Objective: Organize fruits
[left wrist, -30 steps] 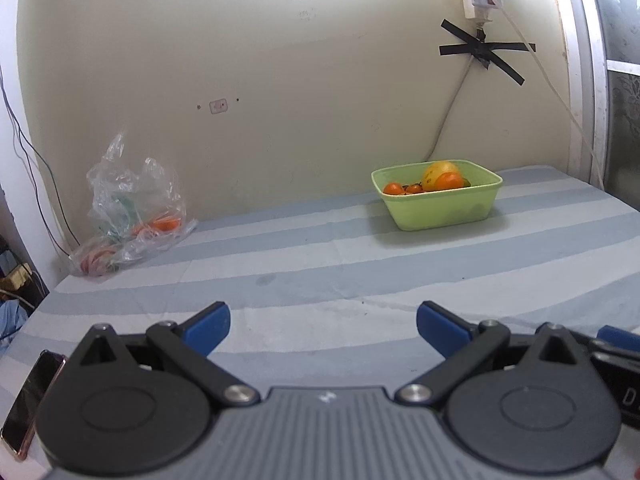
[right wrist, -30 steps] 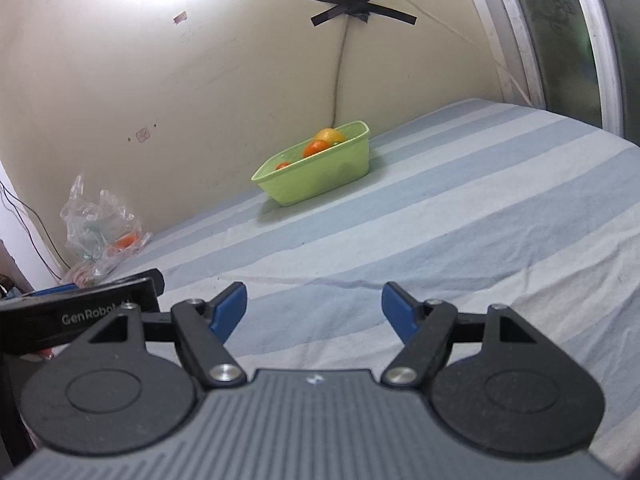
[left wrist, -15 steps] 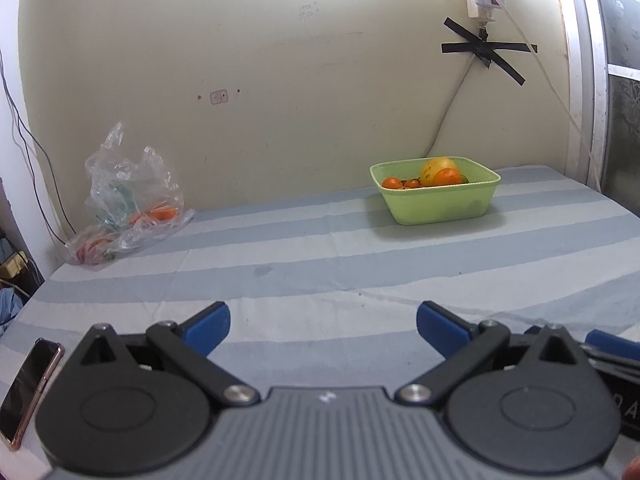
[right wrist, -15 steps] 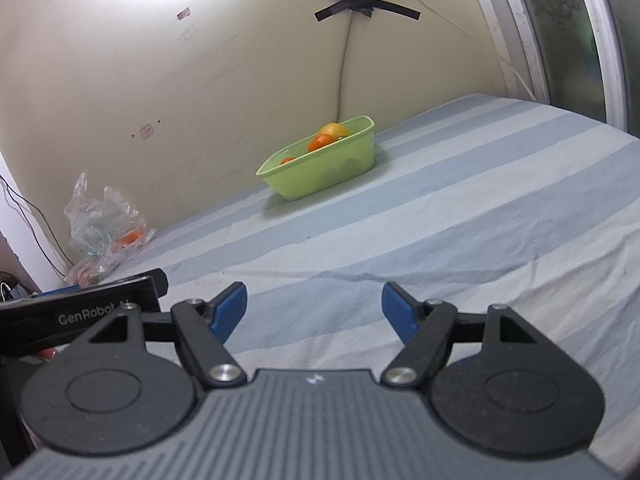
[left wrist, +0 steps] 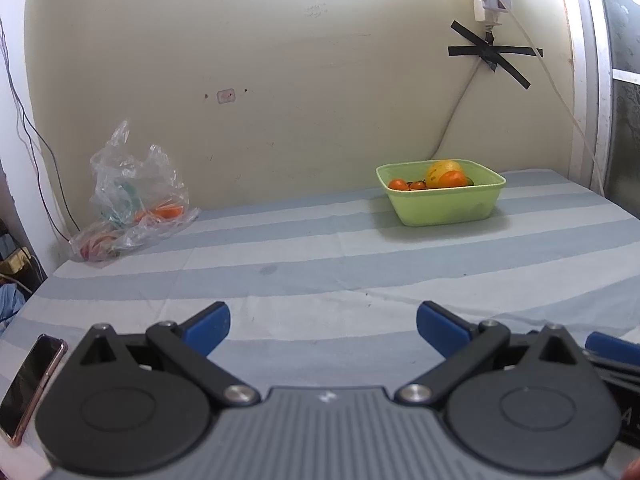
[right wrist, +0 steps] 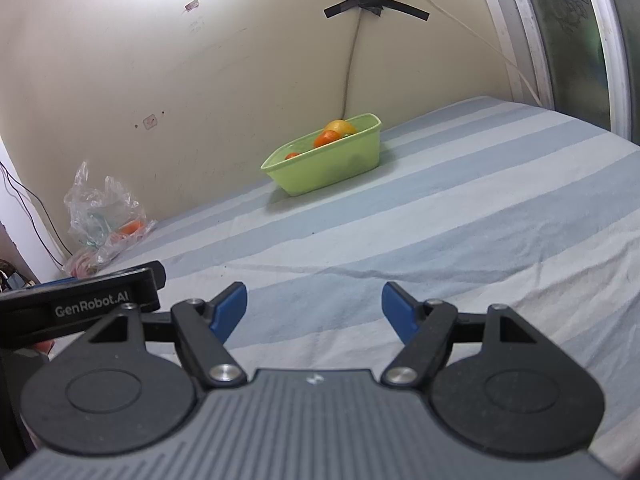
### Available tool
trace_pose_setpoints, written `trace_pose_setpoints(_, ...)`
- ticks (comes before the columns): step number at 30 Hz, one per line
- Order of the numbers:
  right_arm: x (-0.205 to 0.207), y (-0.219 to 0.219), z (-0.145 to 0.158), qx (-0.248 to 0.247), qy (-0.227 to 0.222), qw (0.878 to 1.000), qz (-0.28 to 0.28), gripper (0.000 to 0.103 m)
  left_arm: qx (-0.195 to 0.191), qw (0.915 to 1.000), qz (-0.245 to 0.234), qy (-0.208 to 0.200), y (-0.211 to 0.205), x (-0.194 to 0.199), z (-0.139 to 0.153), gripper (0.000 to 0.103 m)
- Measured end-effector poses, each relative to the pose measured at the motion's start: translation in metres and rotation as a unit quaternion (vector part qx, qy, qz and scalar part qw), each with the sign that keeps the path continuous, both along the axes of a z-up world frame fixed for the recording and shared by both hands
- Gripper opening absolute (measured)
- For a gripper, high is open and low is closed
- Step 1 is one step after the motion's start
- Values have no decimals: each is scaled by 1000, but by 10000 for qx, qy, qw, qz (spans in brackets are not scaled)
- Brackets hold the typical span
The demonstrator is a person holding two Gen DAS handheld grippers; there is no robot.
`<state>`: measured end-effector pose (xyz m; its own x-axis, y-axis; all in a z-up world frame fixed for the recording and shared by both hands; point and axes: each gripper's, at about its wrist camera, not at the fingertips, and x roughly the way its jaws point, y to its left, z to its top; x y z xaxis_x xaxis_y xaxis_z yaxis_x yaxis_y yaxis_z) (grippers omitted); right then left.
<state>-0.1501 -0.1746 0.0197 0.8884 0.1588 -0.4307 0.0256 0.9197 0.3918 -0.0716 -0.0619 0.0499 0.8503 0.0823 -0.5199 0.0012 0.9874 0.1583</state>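
Over the last sec both views pull back a bit & level out: the green tub sits slightly further off and lower in the left cam than before, nothing else moved. Means no fruit transfer under way, prob. a retreat or a pause between picks. Left gripper is spread wide w/ nothing between the blue pads; right gripper same, released & empty. Both hover low over the striped bedsheet, side by side, the left one's body showing at the left edge of the right cam. Fruit: a yellow one plus a few orange ones already in the tub, which stands near the wall toward the right. More orange fruit is inside the clear plastic bag, crumpled vs the wall at far left, well apart from the tub. So likely some done, bag still to empty. In the way: not much on the sheet betw. grippers & either target; bag film itself is the snag, floppy, opening can't be made out. Phone lies at the left near edge, beside the left gripper, easy to knock. Cable hangs down the wall behind the tub.
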Motion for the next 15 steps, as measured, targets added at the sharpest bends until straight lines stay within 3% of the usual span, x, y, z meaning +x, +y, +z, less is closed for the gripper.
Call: trace_pose_setpoints(15, -2, 9, 4, -74, -28, 9999, 64, 76, -204, 9997, 119, 26, 11, 0, 0, 103)
